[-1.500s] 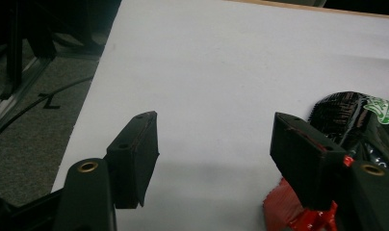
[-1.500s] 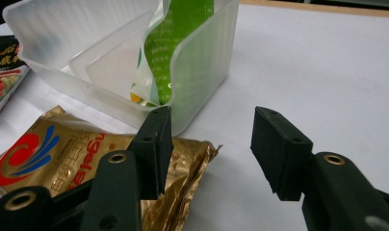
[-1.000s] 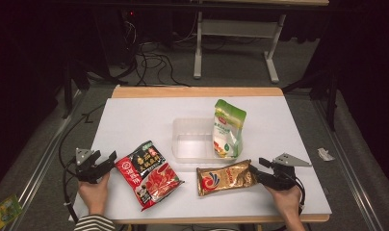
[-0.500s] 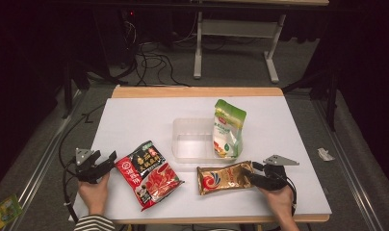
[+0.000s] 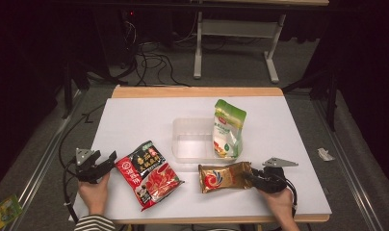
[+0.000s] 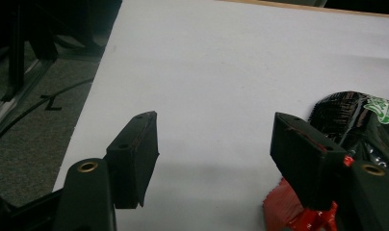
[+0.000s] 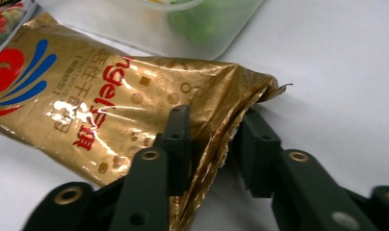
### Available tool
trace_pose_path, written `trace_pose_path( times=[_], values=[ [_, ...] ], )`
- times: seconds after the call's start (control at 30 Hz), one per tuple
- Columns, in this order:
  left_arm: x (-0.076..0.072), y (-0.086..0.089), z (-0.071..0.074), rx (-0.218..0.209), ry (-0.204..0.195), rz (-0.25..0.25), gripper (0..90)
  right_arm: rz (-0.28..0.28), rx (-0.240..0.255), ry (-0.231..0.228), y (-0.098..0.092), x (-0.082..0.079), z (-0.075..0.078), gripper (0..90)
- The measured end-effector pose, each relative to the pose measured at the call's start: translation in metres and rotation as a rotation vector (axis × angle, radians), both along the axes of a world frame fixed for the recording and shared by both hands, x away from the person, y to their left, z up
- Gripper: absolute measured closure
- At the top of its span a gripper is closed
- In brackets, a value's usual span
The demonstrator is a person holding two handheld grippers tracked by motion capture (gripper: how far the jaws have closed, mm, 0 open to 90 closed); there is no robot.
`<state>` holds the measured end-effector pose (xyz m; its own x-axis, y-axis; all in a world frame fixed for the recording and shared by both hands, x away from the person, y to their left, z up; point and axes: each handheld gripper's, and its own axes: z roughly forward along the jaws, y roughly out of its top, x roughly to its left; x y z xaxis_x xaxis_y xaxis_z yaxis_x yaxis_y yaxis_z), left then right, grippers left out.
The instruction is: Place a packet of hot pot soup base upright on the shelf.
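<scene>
One gold packet edge between right claw pads

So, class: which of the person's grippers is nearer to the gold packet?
Right. The right gripper has just been closing its jaws on the gold packet's end, the foil pinched between them. The left gripper sits at the table's left side, beyond the red packet.
</scene>
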<state>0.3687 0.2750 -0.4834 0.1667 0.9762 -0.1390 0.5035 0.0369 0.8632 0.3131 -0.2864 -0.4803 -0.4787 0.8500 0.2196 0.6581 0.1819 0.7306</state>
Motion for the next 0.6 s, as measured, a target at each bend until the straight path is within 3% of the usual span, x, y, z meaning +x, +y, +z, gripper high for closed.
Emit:
trace_pose_path(
  times=[0.13,0.47,0.6],
  values=[
    [0.0001,0.0000,0.0000,0.001,0.002,0.001,34.3,0.018,-0.012,-0.010,0.0037,-0.0022,0.0016,79.3],
    [0.0001,0.0006,0.0000,-0.005,0.001,-0.001,34.2,0.030,-0.041,-0.063,0.0068,-0.0048,0.0050,89.0],
    [-0.0001,0.0006,0.0000,-0.005,0.000,0.000,34.1,0.031,-0.022,-0.066,0.0070,-0.0028,0.0091,89.7]
  ],
)
